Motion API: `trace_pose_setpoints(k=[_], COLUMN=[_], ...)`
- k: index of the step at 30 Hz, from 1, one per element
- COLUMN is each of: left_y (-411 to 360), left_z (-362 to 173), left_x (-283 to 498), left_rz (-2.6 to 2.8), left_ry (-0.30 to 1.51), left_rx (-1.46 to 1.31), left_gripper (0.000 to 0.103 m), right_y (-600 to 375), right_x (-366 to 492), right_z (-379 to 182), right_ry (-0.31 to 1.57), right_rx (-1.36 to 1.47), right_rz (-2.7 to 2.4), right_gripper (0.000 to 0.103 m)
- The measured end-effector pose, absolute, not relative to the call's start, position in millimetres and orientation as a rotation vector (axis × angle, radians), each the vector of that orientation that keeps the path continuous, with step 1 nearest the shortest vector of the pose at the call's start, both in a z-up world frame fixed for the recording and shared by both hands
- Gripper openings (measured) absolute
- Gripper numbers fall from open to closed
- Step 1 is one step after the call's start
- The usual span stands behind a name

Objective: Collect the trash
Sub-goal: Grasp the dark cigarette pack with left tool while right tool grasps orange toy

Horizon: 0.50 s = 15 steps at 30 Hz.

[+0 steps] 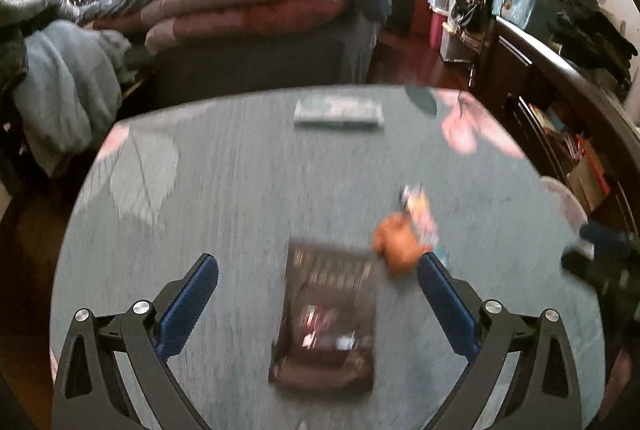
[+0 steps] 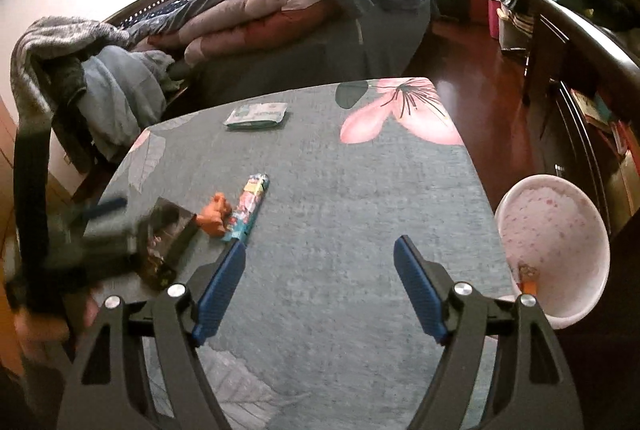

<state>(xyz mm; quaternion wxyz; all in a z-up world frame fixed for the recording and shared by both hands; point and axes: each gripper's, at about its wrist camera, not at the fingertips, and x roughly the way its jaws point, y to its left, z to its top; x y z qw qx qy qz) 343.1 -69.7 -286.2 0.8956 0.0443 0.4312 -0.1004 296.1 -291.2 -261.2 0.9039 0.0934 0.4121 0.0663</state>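
Left gripper (image 1: 318, 272) jaws wide apart, empty, hovering over the dark wrapper (image 1: 326, 314) lying flat on the grey floral surface (image 2: 360, 190); left view is motion-blurred, so whether the pads touch anything is unclear. Right gripper (image 2: 320, 254) jaws also spread, empty, over bare cloth. Other trash: orange crumpled scrap (image 2: 214, 218) touching the dark wrapper's far corner, colourful tube wrapper (image 2: 248, 208) just beside it, small teal packet (image 2: 256, 116) near the far edge. White bin (image 2: 556, 242) sits off the surface's right edge, something already inside. Likely step: left grabs the dark wrapper. It's flat, so best to come down steep, catch one short edge or pinch a fold, and keep the right-hand pad clear of the orange scrap. Centre and right of the surface are open, so the carry path to the bin looks free; watch the right gripper parked in between, plus the near left edge.
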Motion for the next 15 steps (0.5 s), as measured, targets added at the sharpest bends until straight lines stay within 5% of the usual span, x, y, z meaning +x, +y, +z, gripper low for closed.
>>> trace_pose_setpoints(k=[5,10,15], left_y=[-71,-73,-47], left_z=[-310,-315,-312], left_x=[337,332,328], left_rz=[-0.193,-0.210,-0.171], left_ry=[0.934,0.915,0.903], left_rx=[0.120,0.132,0.041], left_gripper=[0.092,0.054,0.051], right_y=[-280,-257,-225], right_x=[312,328,341], right_z=[-262,-266,-267], right_ry=[0.872,0.894,0.890], right_rx=[0.197,0.163,0.112], right_rz=[0.123,0.147,0.178], right_gripper=[0.078,0.078,0.078])
